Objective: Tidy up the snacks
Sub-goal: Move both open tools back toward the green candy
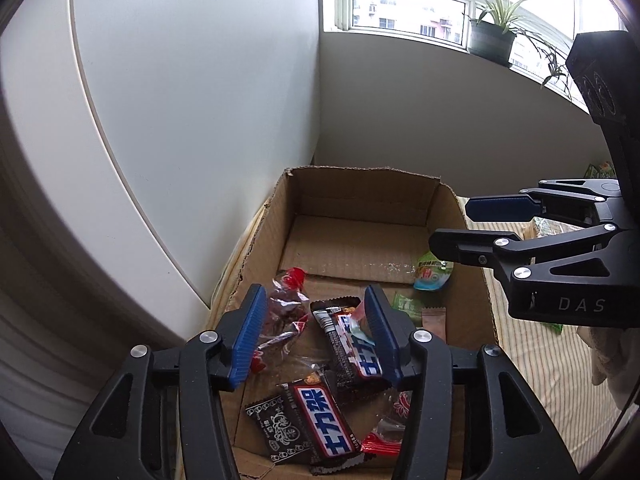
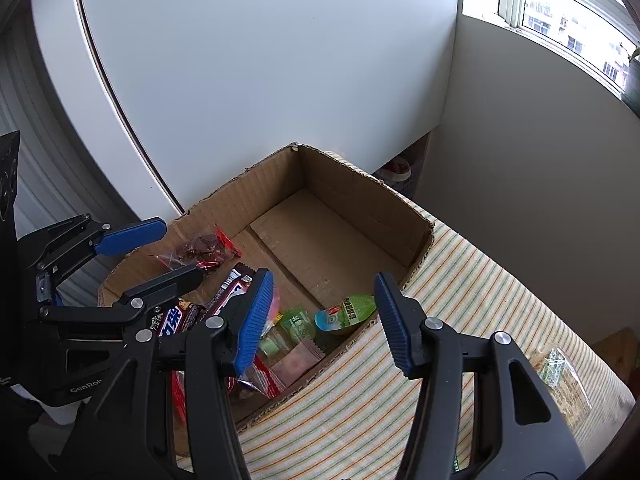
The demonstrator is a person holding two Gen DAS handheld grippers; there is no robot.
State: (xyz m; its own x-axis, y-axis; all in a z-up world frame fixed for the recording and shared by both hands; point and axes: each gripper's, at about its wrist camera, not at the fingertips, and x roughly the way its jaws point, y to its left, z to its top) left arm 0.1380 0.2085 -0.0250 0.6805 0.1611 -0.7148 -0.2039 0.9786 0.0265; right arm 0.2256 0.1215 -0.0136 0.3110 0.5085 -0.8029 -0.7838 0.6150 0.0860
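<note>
Both claws, left and right, gape empty over the open brown cardboard box holding wrapped snacks. Striped cloth beneath. Only the right view shows a clear packet outside the box.

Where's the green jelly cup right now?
The green jelly cup lies inside the cardboard box, against the wall nearest the striped cloth, beside small green packets; in the right wrist view it shows between the right gripper's open fingers.

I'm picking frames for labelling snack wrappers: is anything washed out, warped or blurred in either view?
Left wrist view: the window is blown out, the walls bow from fisheye, and the chocolate bar print is sharp. Right wrist view: the same bowing, daylight even inside the cardboard box, the jelly cup label small but crisp.
</note>
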